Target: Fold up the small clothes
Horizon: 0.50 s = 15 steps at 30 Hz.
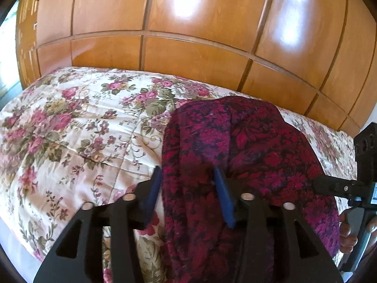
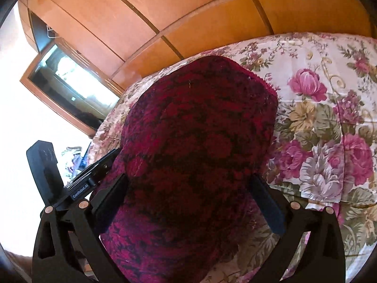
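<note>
Dark red floral garment (image 1: pixel 247 146) lies bunched on floral bedspread (image 1: pixel 70 127), wooden wardrobe (image 1: pixel 188 35) behind. L gripper (image 1: pixel 188 184) jaws apart, straddling the garment's left edge, pads not pressing. R gripper (image 2: pixel 188 188) spread wide, cloth between fingers, no clamp.

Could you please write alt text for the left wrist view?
A dark red patterned garment lies on a floral bedspread, with the left tool open over its near edge. Glossy wooden wardrobe panels fill the background.
</note>
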Tool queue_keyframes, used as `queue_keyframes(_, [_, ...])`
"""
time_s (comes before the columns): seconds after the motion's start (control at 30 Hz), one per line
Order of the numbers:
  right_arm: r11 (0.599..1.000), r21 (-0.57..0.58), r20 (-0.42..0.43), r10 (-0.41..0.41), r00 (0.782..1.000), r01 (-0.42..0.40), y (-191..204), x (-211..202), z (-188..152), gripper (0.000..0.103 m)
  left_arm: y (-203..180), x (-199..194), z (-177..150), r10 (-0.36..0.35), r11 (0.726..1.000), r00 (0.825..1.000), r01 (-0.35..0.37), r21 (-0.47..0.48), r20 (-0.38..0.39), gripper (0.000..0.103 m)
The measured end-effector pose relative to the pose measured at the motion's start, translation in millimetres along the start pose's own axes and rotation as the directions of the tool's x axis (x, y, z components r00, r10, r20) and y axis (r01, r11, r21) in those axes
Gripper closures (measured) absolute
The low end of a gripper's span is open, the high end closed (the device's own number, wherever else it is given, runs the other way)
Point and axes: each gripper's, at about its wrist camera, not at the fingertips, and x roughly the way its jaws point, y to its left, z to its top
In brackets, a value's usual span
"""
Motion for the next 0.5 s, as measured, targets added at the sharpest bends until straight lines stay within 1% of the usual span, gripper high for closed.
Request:
queue_keyframes(0.13, [0.998,0.017,-0.038,0.067,0.997,-0.066,-14,5,2,0.002,7,3,-2,0.013,1.0,1.0,-0.013,0.002,-0.019,0.039])
queue_keyframes(0.27, [0.992,0.019,-0.046,0.123,0.991,-0.122,-23,4,1,0.002,13,4,-5,-0.003,1.0,0.999,0.004,0.005,-0.036,0.038])
queue_keyframes(0.33, [0.983,0.034,-0.045,0.183,0.982,-0.182,-34,4,-1,0.002,14,5,-7,-0.008,1.0,0.999,0.009,0.015,-0.036,0.038])
queue_keyframes(0.4, [0.968,0.075,-0.047,0.242,0.969,-0.238,-45,9,-4,0.002,17,7,-10,-0.025,1.0,0.999,0.025,0.01,-0.044,0.038])
queue_keyframes(0.47, [0.946,0.124,-0.052,0.309,0.95,-0.301,-52,18,-6,0.002,22,10,-11,-0.048,0.999,0.998,0.048,-0.003,-0.049,0.038])
queue_keyframes(0.5, [0.942,0.123,-0.049,0.321,0.946,-0.313,-52,20,-5,0.002,23,11,-12,-0.052,0.999,0.997,0.052,-0.006,-0.051,0.038])
